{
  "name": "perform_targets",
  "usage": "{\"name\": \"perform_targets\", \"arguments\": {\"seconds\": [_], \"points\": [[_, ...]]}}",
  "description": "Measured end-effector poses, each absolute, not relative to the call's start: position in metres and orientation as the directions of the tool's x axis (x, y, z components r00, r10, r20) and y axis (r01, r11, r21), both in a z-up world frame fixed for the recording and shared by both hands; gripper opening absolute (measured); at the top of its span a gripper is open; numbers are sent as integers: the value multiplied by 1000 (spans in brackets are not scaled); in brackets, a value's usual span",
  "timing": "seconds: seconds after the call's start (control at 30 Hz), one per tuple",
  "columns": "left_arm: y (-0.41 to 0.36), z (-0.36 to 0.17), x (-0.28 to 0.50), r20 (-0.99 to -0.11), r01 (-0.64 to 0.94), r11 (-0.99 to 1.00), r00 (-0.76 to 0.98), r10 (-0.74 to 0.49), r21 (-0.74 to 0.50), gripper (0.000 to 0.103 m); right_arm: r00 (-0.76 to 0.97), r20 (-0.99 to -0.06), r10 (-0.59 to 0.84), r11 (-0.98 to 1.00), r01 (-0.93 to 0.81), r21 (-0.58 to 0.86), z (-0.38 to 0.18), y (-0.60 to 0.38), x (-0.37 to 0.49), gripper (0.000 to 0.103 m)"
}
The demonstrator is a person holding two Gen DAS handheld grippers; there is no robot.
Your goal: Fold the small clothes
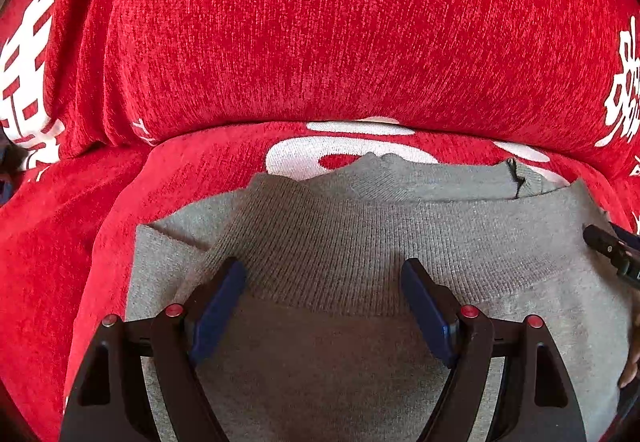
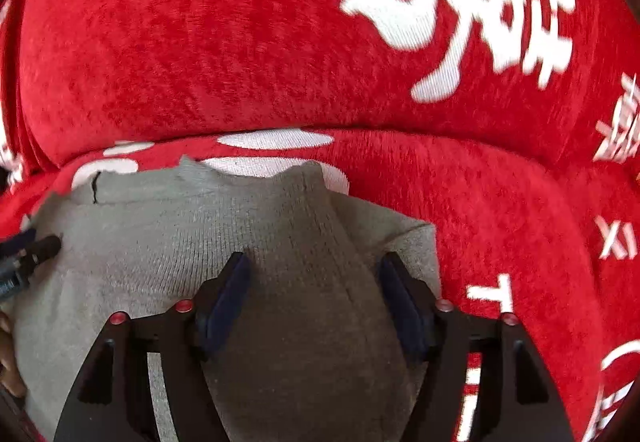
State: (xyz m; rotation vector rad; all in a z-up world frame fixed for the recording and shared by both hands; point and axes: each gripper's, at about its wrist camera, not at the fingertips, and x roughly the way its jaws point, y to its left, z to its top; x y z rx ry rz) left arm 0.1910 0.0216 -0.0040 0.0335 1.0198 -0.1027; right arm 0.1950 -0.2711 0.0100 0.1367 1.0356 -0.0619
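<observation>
Grey knit garment (image 1: 360, 242) on red cover (image 1: 280, 42), near edge cut off, under both wide-apart claws (image 1: 324, 274) (image 2: 314, 268)

The right gripper (image 2: 314, 270), jaws apart, straddles a folded gray knit sweater (image 2: 168, 226) (ribbed) on red chenille fabric (image 2: 200, 42).

left wrist: close, facing cushion | right wrist: same, blurred | shared: grey garment (image 1: 320, 234) (image 2: 224, 226)

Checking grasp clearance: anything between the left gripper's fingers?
Only the grey knit garment spans the open left gripper, lying on the red cover; left wrist view.
</observation>
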Motion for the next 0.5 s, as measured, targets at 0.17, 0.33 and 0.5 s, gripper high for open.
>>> {"name": "perform_targets", "arguments": {"seconds": [0.17,0.33,0.5], "points": [[21,4,186,-854,92,996,519,-36,14,81,518,-856,-6,985,149,83,22,-271,186,74],[17,24,162,-829,96,995,557,-52,2,81,617,-787,26,992,84,98,61,-238,149,74],[9,34,135,-820,112,994,568,-77,-16,81,590,-805,65,996,-81,21,60,-179,130,74]]}}
